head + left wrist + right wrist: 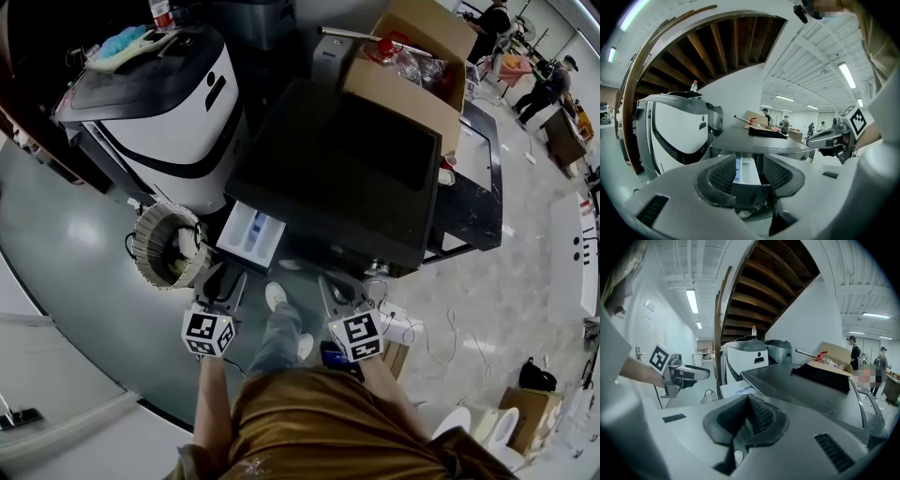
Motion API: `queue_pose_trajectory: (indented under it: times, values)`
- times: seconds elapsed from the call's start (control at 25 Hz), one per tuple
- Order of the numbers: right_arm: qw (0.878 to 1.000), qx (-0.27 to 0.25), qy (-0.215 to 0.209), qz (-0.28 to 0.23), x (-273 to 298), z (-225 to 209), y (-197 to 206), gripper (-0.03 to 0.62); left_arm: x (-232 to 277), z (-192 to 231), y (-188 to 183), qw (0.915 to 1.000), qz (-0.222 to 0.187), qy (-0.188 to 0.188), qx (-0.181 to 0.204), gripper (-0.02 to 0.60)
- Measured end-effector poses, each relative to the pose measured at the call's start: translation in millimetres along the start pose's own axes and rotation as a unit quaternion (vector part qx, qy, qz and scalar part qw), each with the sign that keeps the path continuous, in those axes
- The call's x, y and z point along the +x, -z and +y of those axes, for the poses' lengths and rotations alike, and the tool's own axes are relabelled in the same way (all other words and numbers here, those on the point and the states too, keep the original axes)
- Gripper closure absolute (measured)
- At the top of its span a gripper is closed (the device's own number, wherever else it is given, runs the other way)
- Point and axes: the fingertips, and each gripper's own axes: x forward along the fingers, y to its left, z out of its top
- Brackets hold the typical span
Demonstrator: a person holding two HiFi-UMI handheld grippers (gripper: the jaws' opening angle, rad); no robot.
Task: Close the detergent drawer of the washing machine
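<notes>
The person's brown shirt (328, 422) fills the bottom of the head view, and just past it the two grippers are held side by side. The left gripper (223, 281) has its fingers (719, 177) released, spread apart with nothing pressed between them. Through the gap the detergent drawer (746, 169) shows end-on, near but untouched. The right gripper (339, 286) has its fingers (761, 416) clenched on each other, grasping nothing, and points at the washing machine (337, 169) to the right of the drawer.

The drawer stands pulled out of the machine's front at its left corner. Its long axis runs straight out from the machine toward the person, with the front end facing the left gripper. From above it looks white with a bluish patch inside, and the compartments are too small to sort out. Its inner end is hidden under the machine's dark top, which also covers the whole front panel. A round ribbed basket (167, 246) sits on the floor just left of the drawer, below a white-and-black appliance (169, 103).
</notes>
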Motion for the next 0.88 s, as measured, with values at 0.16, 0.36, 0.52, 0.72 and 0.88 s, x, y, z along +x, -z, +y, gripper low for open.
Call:
queue_pose_trajectory:
  times: [0.16,0.36,0.52,0.72,0.88]
  values:
    - [1.0,0.009,0.0,0.007,3.5,-4.4,4.6,0.582,5.2,2.7,7.9,1.0,0.005,0.003,-0.004,0.394]
    - [1.0,0.011,-0.002,0.015,7.8,-7.8,7.1,0.582,9.7,8.4,21.5,0.9998,0.017,-0.002,-0.011,0.394]
    - [1.0,0.015,-0.005,0.022,13.3,-10.8,12.4,0.582,14.4,16.5,37.4,0.9993,0.035,-0.008,0.0,0.391]
    - [0.999,0.012,-0.011,0.032,20.9,-11.3,17.1,0.582,20.0,27.8,48.2,0.999,0.043,-0.015,0.003,0.387]
    - [0.999,0.012,-0.016,0.042,24.5,-11.5,23.0,0.582,24.0,25.9,53.6,0.9979,0.05,-0.008,0.04,0.377]
